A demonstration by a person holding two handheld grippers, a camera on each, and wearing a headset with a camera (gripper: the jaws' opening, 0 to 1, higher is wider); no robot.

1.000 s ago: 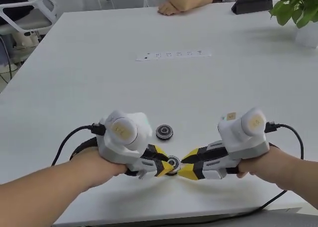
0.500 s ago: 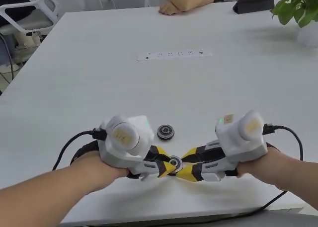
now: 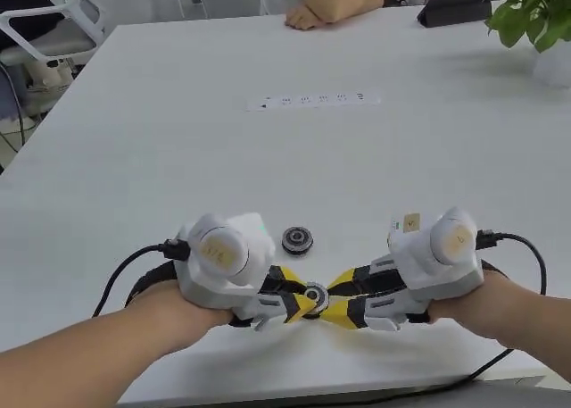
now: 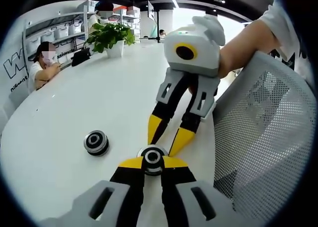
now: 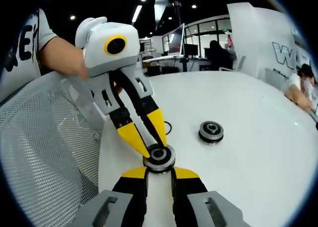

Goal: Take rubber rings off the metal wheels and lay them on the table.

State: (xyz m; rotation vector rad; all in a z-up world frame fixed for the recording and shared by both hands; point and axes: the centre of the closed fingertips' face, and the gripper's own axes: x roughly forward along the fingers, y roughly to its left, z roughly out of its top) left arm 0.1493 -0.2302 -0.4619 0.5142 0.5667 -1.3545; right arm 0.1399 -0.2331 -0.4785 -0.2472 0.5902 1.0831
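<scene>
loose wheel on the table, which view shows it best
The left gripper view: the loose wheel lies close and unobstructed, its dark rim and metal centre clear. The right gripper view shows the wheel about as near, more side-on. The head view shows it small, from above.

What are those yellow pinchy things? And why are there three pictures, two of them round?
Those are two grippers, tools that a person holds, one in each hand, to grab things instead of using bare hands. The big picture comes from a camera on the person's head, looking down. In it the left gripper and the right gripper meet tip to tip. The two round pictures come from little cameras that ride on each gripper and look along its yellow fingers. Both grippers seem to pinch the same small metal wheel between them. Another wheel lies on the white table just beyond it. Farther off are a power strip and a green plant.
</scene>
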